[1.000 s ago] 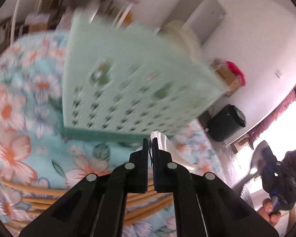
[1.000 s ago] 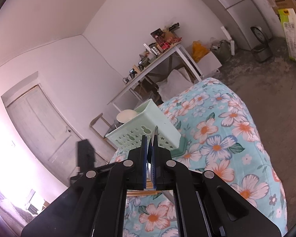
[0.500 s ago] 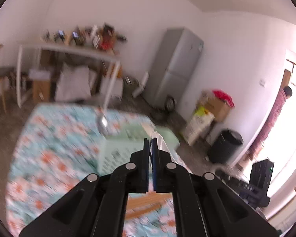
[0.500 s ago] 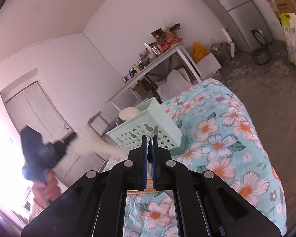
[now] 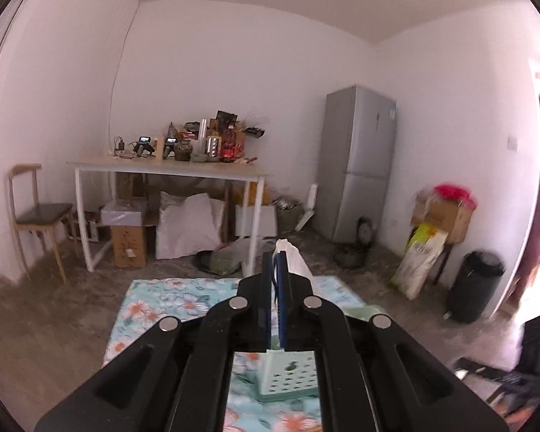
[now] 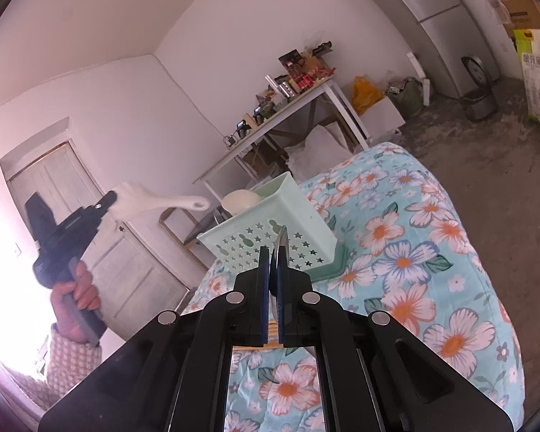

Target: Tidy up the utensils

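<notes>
My left gripper [image 5: 278, 262] is shut on a white plastic spoon [image 5: 294, 256], held high above the table; it also shows in the right wrist view [image 6: 104, 203] with the spoon [image 6: 154, 206] sticking out toward the basket. My right gripper [image 6: 278, 255] is shut on a metal spoon [image 6: 281, 239], seen edge-on between the pads, in front of the mint green perforated basket [image 6: 270, 223]. The basket [image 5: 288, 374] shows below my left gripper. A pale round utensil head [image 6: 240, 199] rests in the basket.
The table has a blue floral cloth [image 6: 414, 252]. Wooden chopsticks [image 6: 271, 334] lie behind my right gripper. Farther off are a cluttered white desk [image 5: 169, 169], a chair [image 5: 36, 212], a fridge [image 5: 356, 162] and a black bin [image 5: 471, 284].
My left gripper has risen and tilted up from close to the basket to high above it, still holding the white spoon. My right gripper has barely moved.
</notes>
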{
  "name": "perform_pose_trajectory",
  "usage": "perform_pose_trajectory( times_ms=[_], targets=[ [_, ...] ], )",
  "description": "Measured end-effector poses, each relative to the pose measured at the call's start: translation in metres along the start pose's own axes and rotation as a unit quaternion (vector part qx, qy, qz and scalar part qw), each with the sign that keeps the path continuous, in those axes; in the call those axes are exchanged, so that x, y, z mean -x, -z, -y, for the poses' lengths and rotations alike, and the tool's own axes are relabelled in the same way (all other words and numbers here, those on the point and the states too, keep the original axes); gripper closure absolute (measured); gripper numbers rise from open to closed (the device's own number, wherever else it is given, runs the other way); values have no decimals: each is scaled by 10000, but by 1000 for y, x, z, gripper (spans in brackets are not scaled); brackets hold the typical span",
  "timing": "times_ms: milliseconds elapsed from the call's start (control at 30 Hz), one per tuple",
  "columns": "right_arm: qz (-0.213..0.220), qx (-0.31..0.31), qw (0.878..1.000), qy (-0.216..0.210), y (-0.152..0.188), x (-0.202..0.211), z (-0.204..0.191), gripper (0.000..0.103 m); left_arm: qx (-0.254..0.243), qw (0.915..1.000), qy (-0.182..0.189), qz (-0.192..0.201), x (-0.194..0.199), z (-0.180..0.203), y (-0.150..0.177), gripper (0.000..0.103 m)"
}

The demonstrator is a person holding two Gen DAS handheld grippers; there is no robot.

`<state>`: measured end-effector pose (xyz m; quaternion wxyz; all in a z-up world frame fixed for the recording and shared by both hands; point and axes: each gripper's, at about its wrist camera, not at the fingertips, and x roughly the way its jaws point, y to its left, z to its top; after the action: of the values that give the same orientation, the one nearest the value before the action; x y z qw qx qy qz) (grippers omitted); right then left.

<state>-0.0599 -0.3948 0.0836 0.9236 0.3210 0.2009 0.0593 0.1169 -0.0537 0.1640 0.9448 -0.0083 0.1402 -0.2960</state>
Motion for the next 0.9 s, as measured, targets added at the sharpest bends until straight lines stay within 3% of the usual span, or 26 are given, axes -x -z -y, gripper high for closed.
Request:
perform_pose_trajectory(
  times_ms=[267,533,900],
  targets=[
    [-78,80,9999,3,0,-4,-4,101,-415,9988,-178,-212,-41,12,22,101],
    [-121,50,9999,-25,-1,-7,-1,101,-190,9978,63,-636,-78,10,36,100],
    [-129,10,9999,-1,-2,-5,-1,101,16,9971,301,-699,-83,6,40,99]
  ],
)
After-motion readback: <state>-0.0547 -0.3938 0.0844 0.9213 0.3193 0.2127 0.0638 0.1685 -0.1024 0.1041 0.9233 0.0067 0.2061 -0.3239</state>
